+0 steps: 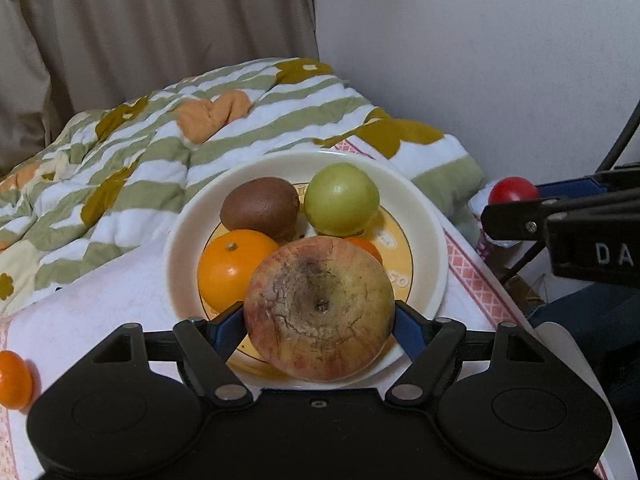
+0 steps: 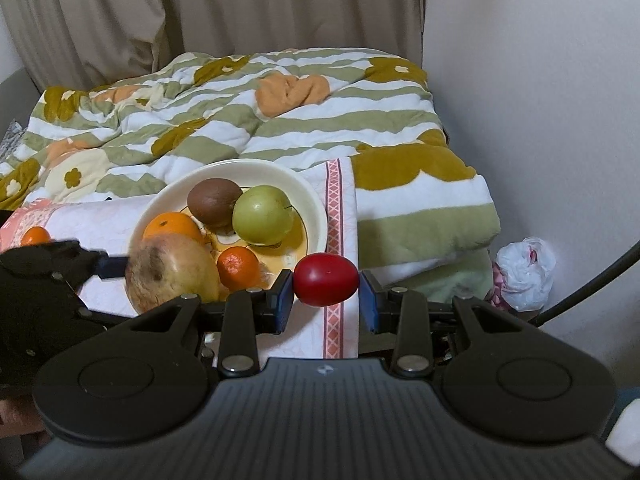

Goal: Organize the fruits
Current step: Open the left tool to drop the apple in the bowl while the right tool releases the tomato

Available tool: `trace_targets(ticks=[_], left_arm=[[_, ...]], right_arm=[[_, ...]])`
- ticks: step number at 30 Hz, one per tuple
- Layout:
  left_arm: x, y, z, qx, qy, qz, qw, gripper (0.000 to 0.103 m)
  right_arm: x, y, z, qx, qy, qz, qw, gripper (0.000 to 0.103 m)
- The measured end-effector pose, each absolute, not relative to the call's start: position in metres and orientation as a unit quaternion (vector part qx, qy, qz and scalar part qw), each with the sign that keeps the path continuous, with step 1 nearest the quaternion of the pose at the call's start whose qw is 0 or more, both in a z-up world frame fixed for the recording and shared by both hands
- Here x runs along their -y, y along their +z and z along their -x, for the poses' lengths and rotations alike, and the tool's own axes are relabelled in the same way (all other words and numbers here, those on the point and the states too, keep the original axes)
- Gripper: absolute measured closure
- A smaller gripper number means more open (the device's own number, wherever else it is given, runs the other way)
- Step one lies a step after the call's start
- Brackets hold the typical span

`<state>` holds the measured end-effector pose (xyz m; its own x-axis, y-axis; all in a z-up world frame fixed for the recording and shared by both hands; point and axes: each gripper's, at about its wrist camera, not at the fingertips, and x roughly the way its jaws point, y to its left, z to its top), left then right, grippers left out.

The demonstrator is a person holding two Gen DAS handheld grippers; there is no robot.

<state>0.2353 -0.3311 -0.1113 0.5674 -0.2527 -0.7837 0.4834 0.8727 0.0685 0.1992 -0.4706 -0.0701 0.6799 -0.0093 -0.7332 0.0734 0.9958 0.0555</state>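
In the left wrist view, a round cream bowl with a yellow picture inside (image 1: pixel 424 216) sat in the middle of the frame on a white cloth with a pink edge (image 1: pixel 100 304). It already held a brown fuzzy kiwi (image 1: pixel 260 206), a round green apple (image 1: pixel 340 198) and a big bright orange (image 1: pixel 230 266). A small orange mandarin (image 1: pixel 362 245) peeked out behind the big fruit in front. That was a large blotchy red-and-yellow apple (image 1: pixel 318 308), low in the middle, sitting between the blue pads of the left gripper (image 1: pixel 320 322) over the bowl's near edge. The jaws stood wide, and I could not tell if the pads pressed on the apple or had let go. Another small orange mandarin (image 1: pixel 14 378) lay alone on the cloth at the lower left edge, not yet put away.

In the right wrist view, the right gripper (image 2: pixel 326 290) sat low in the middle, clenched on a small shiny red tomato (image 2: pixel 326 284). The tomato hung over the cloth, just beside the bowl's right rim, not in the bowl. The lone mandarin showed at the far left, past the left gripper.

So I think most of the job was done. The big apple was just arriving, and the tomato and the lone mandarin were left.
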Motion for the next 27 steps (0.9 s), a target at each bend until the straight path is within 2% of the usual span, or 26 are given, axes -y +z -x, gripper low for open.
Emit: trace_targets(ticks=[1, 3, 13, 27], left_arm=[[0.330, -0.108, -0.234, -0.408, -0.211, -0.138, 0.878, 0.008], [0.326, -0.099, -0.229, -0.390, -0.214, -0.137, 0.885, 0.000], [0.292, -0.083, -0.220, -0.407, -0.197, -0.116, 0.885, 0.000], [0.250, -0.066, -0.207, -0.402, -0.151, -0.076, 0.900, 0.000]], right_arm=[[0.470, -0.069, -0.199, -0.399, -0.024, -0.040, 0.916, 0.052], [0.471, -0.067, -0.199, -0.397, -0.027, -0.039, 0.916, 0.052], [0.467, -0.063, -0.214, -0.394, -0.019, -0.041, 0.918, 0.052], [0.458, -0.092, -0.249, -0.394, 0.034, -0.032, 0.918, 0.052]])
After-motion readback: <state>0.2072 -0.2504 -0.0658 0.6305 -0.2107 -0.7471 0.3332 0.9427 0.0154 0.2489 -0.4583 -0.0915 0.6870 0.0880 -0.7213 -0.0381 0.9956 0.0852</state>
